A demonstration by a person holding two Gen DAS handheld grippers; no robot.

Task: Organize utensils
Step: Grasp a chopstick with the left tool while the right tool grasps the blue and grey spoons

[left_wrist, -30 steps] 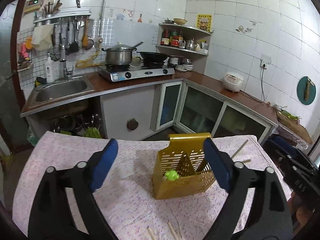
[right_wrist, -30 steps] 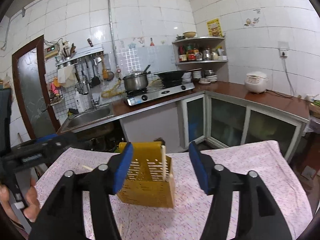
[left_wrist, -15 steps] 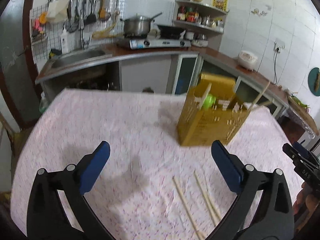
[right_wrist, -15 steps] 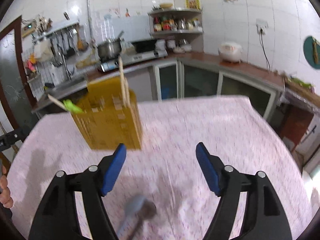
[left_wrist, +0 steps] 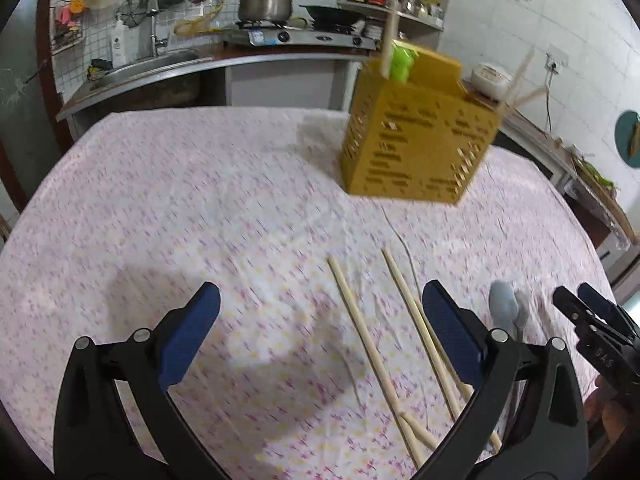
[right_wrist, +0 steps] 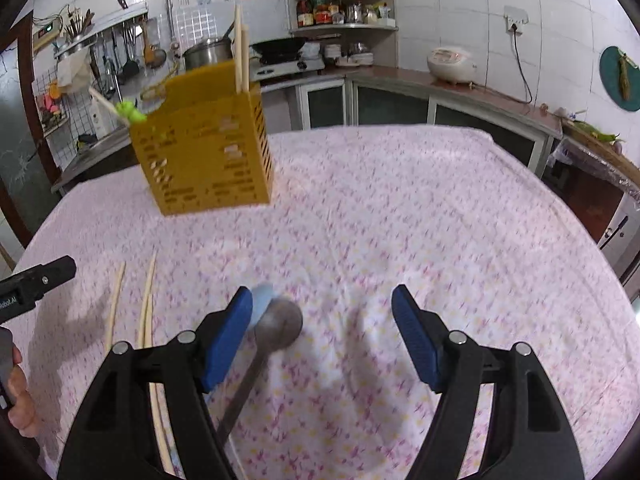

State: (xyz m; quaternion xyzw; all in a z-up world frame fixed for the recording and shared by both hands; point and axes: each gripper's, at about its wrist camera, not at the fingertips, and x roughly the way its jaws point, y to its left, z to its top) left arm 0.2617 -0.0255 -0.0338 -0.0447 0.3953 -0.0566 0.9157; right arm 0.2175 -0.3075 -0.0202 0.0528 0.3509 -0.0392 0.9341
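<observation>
A yellow slotted utensil holder [left_wrist: 416, 136] [right_wrist: 208, 148] stands upright on the flowered tablecloth, with chopsticks and a green-topped utensil sticking out of it. Several loose chopsticks [left_wrist: 368, 340] [right_wrist: 147, 300] lie on the cloth in front of it. Beside them lie a metal spoon [right_wrist: 280, 322] and a pale blue spoon [left_wrist: 505, 308] [right_wrist: 262, 298]. My left gripper [left_wrist: 320, 292] hangs open over the chopsticks and holds nothing. My right gripper [right_wrist: 322, 292] is open too, its left finger just above the spoons. Each gripper shows at the edge of the other's view.
The table [right_wrist: 440, 208] is covered by a pink-flowered cloth, with bare cloth to the right of the spoons. Behind it runs a kitchen counter with a sink [left_wrist: 152, 66], a stove with pots [left_wrist: 268, 4], a corner shelf and a rice cooker [right_wrist: 450, 65].
Both grippers have sunk toward the table and tipped downward. The holder has slid up in both views, and the chopsticks and spoons have come into view. Both pairs of jaws stand slightly wider.
</observation>
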